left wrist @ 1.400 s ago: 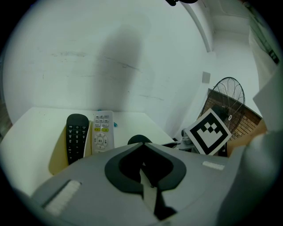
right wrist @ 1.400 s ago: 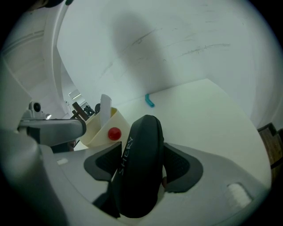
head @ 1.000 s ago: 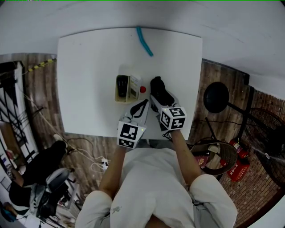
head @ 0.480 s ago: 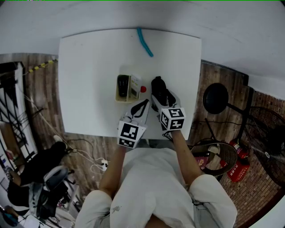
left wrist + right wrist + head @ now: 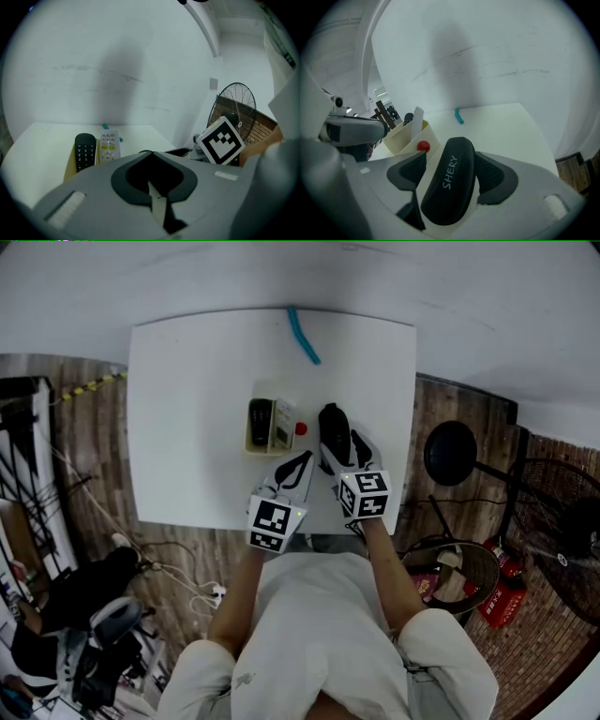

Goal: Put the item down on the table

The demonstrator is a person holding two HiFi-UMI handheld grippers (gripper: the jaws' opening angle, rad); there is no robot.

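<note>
A black glasses case (image 5: 333, 427) lies on the white table (image 5: 187, 409), right of a cream box (image 5: 253, 448). My right gripper (image 5: 340, 442) straddles the case (image 5: 450, 180). Its jaws have just been opening, and the case is still between them. A sliver of table shows between the left pad (image 5: 408, 173) and the case, so the right gripper (image 5: 450, 164) is open. My left gripper (image 5: 302, 460) hovers just left of it near the table's front edge. The left gripper (image 5: 152, 153) is shut with nothing in it.
The cream box holds a black remote (image 5: 258, 418) and a white remote (image 5: 280, 425). A red ball (image 5: 301, 428) sits by its right side. A teal tube (image 5: 303, 334) lies at the far edge. A stool (image 5: 452, 451) and a fan (image 5: 562, 521) stand on the floor at the right.
The right gripper's fingers stand slightly wider around the case. Both hands have stayed almost where they were.
</note>
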